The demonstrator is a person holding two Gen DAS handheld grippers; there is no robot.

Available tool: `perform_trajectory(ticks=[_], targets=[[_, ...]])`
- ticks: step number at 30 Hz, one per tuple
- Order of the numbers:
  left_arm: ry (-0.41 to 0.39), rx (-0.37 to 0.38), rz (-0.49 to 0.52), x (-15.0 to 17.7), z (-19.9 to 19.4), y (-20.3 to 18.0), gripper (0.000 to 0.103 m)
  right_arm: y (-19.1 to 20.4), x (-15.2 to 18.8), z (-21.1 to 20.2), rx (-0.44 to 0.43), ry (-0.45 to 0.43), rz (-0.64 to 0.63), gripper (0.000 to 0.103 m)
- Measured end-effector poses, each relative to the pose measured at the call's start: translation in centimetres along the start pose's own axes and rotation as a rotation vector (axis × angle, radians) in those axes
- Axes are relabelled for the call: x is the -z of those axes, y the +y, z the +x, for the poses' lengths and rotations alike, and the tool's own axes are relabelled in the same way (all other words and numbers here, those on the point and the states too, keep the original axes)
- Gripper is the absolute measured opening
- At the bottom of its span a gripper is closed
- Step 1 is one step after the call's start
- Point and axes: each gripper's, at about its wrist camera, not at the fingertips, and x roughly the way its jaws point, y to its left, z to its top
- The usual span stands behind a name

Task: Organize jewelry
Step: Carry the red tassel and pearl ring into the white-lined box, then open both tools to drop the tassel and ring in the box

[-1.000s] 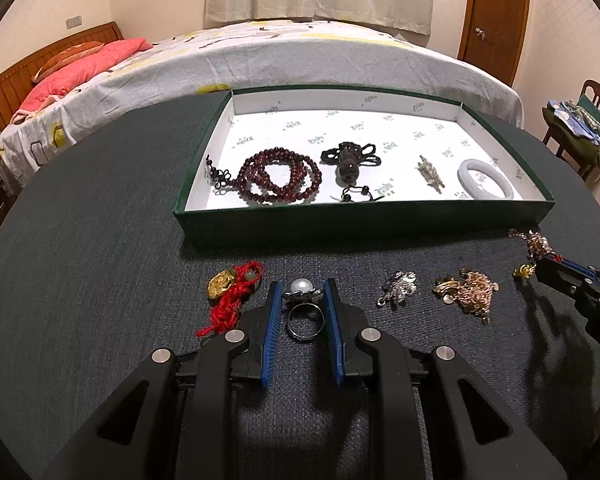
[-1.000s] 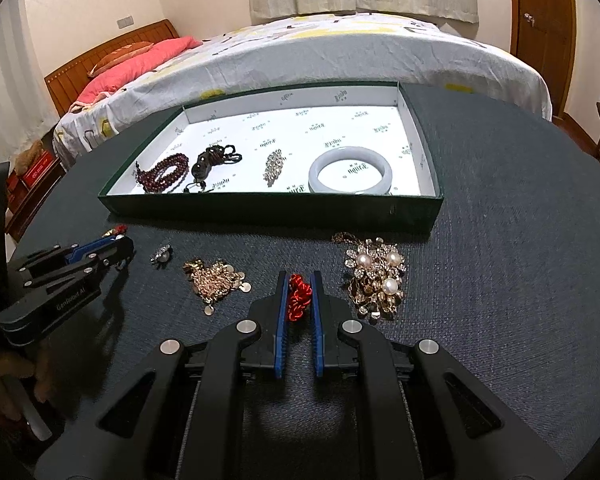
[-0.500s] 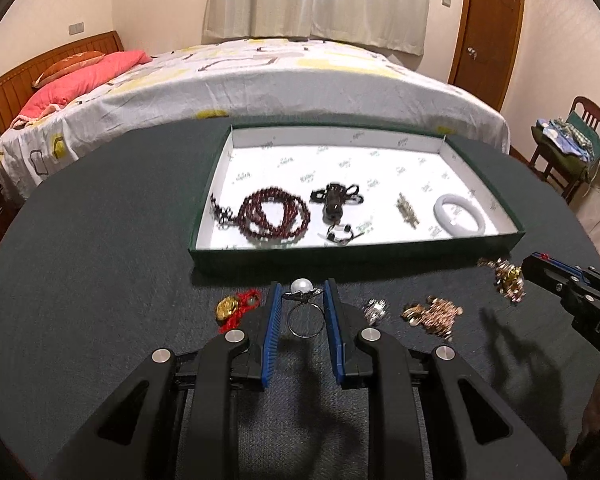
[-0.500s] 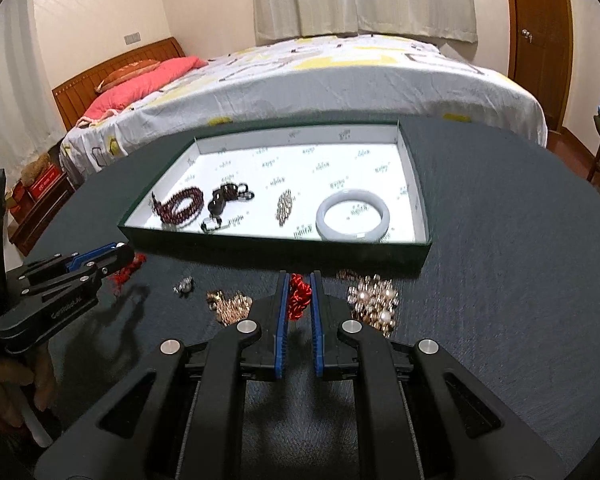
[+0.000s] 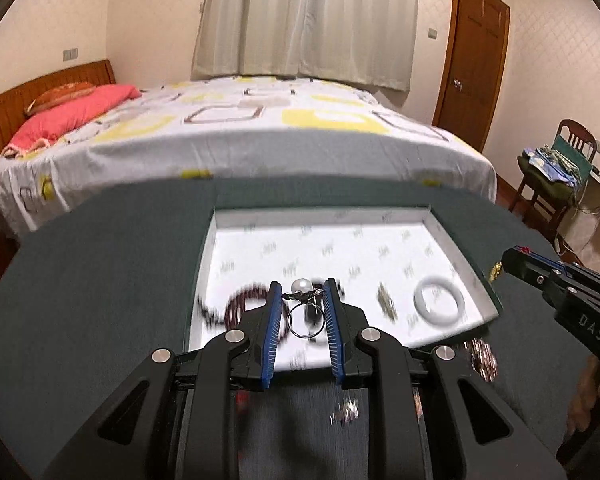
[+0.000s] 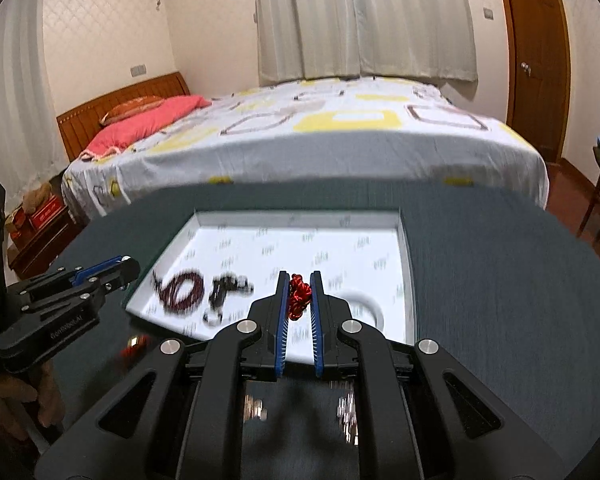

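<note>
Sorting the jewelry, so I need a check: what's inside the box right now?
In the box: a white bangle, dark red beads, a black piece and a small brooch, all blurred. The left gripper and its ring cover part of the floor.

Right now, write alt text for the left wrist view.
The left hand-held gripper holds a pearl ring between its blue fingers, above a white-lined tray on a dark table. The tray holds a white bangle and blurred dark beads; a bed lies beyond.
</note>
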Motion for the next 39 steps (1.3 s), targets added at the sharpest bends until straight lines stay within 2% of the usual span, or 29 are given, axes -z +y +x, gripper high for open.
perform_trajectory(ticks=[5,9,12,18,24,29,31,33,36,39], targets=[[-0.013,-0.003,-0.015,-2.5,2.9,0.7,0.022,0.0,-2.2,2.8,0.008,-0.025,-0.005,0.011],[0.014,-0.022,-0.009,-3.5,5.9,1.2,0.022,-0.1,-2.8,6.1,0.019,-0.009,-0.007,0.011],[0.06,-0.044,-0.006,-3.4,8.7,1.8,0.022,-0.5,-2.4,8.9,0.028,0.035,0.003,0.011],[0.208,-0.043,-0.039,-2.5,14.1,3.4,0.022,-1.3,-1.5,13.5,0.036,0.136,0.028,0.011],[0.253,-0.051,-0.057,-2.8,15.1,4.0,0.022,-1.3,-0.6,15.9,0.051,0.207,0.028,0.011],[0.278,-0.06,-0.062,-2.7,15.4,3.9,0.023,-1.0,-0.7,15.9,0.063,0.208,0.013,0.012],[0.275,-0.06,-0.049,-2.7,15.4,3.7,0.027,-1.0,-0.7,15.9,0.064,0.206,0.022,0.017],[0.271,-0.066,-0.046,-2.8,15.4,3.7,0.043,-1.0,-0.7,16.0,0.063,0.207,0.026,0.023],[0.251,-0.072,-0.047,-3.0,15.2,3.7,0.049,-1.1,-0.6,15.7,0.064,0.198,0.028,0.026],[0.242,-0.065,-0.051,-3.0,15.0,3.8,0.051,-1.2,-0.7,15.2,0.064,0.183,0.032,0.028]])
